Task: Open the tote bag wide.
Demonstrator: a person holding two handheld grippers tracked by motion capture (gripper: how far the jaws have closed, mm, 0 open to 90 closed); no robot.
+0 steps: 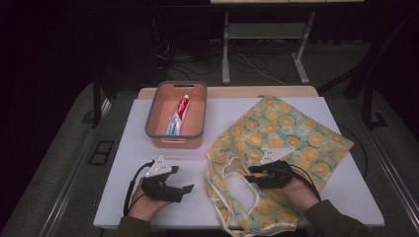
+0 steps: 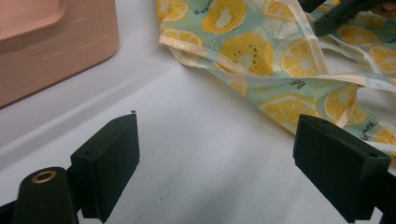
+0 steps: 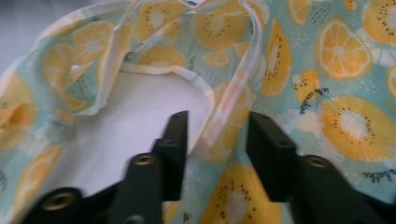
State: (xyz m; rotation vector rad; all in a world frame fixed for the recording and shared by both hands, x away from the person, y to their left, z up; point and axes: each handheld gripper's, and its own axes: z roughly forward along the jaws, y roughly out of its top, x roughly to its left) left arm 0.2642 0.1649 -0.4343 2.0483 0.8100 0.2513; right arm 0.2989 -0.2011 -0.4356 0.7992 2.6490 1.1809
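A cloth tote bag (image 1: 291, 138) printed with orange and kiwi slices lies flat on the right half of the white table top (image 1: 123, 163), its handles towards me. My right gripper (image 1: 251, 174) is at the bag's mouth. In the right gripper view the jaws (image 3: 218, 122) stand a little apart, with the bag's pale hemmed edge (image 3: 210, 121) between them and a gap showing on each side. My left gripper (image 1: 183, 180) rests open on the bare table left of the bag (image 2: 261, 51), nothing between its jaws (image 2: 219, 135).
A salmon-coloured basket (image 1: 150, 118) with a grey rim stands at the back, left of centre, with a toothpaste tube (image 1: 179, 116) lying in it. Its corner (image 2: 46, 51) appears in the left gripper view. Dark floor, cables and a stand's legs lie beyond the table.
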